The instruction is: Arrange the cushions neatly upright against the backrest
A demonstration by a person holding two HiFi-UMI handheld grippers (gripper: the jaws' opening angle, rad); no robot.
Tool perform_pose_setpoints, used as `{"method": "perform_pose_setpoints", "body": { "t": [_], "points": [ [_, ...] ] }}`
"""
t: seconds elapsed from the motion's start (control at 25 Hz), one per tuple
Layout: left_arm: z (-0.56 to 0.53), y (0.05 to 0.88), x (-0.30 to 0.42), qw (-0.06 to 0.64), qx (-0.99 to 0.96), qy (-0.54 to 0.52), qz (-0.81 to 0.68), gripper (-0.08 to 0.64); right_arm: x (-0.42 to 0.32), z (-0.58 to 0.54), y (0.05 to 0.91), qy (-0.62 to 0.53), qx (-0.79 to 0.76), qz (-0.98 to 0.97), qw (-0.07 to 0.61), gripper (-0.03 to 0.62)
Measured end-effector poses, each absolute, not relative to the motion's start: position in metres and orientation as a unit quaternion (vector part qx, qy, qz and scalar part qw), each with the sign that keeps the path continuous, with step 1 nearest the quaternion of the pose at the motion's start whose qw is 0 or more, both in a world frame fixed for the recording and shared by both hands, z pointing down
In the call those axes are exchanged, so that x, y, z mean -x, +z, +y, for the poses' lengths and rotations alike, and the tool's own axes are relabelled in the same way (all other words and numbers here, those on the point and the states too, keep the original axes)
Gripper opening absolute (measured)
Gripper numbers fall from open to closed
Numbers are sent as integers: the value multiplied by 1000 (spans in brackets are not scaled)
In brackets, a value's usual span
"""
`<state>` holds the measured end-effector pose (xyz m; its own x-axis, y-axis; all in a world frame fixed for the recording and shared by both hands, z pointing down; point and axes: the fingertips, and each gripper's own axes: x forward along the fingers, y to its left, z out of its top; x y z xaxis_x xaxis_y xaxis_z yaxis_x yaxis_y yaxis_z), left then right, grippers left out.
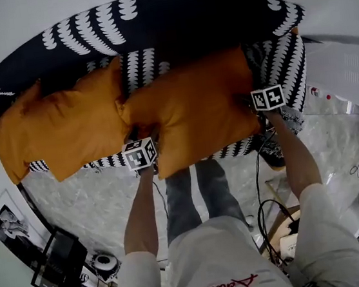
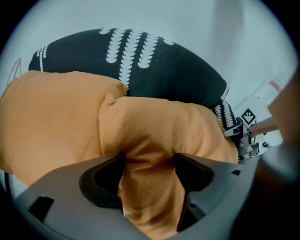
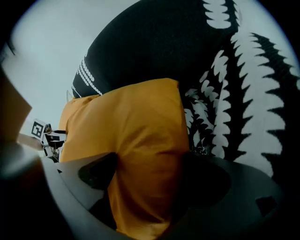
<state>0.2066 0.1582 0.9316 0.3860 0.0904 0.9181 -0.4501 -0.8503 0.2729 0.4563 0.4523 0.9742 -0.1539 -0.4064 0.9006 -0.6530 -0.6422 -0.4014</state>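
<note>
cushions, both orange, sat side by side on the black-and-white patterned sofa (image 1: 280, 62), in front of its dark backrest (image 1: 171, 20). the left cushion (image 1: 61, 131) touched the right cushion (image 1: 195, 108) at their inner edges. the left gripper (image 2: 149, 176) had its wide-set fingers (image 2: 197, 171) gripping a bunched fold at the right cushion's near left corner. the right gripper (image 3: 150, 180) held the near right edge the same way, orange fabric filling the gap between its fingers.
</note>
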Motion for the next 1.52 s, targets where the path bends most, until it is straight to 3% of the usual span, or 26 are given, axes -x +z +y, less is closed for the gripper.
{"method": "perform_pose_setpoints", "body": {
  "t": [0.32, 0.52, 0.76, 1.24, 1.52],
  "points": [
    [154, 946, -207, 270, -788, 544, -99, 335, -447, 439, 983, 650, -621, -433, 73, 425],
    [155, 936, -213, 279, -798, 524, -99, 215, -440, 426, 966, 621, -633, -461, 37, 226],
    [164, 910, -209, 278, -816, 498, -96, 98, -425, 430, 938, 589, -664, -461, 23, 121],
    [153, 829, -254, 206, -896, 393, -26, 81, -398, 467, 844, 462, -787, -407, -47, 110],
    [152, 803, -272, 208, -909, 361, -15, 81, -404, 474, 811, 422, -814, -396, -56, 110]
  ]
}}
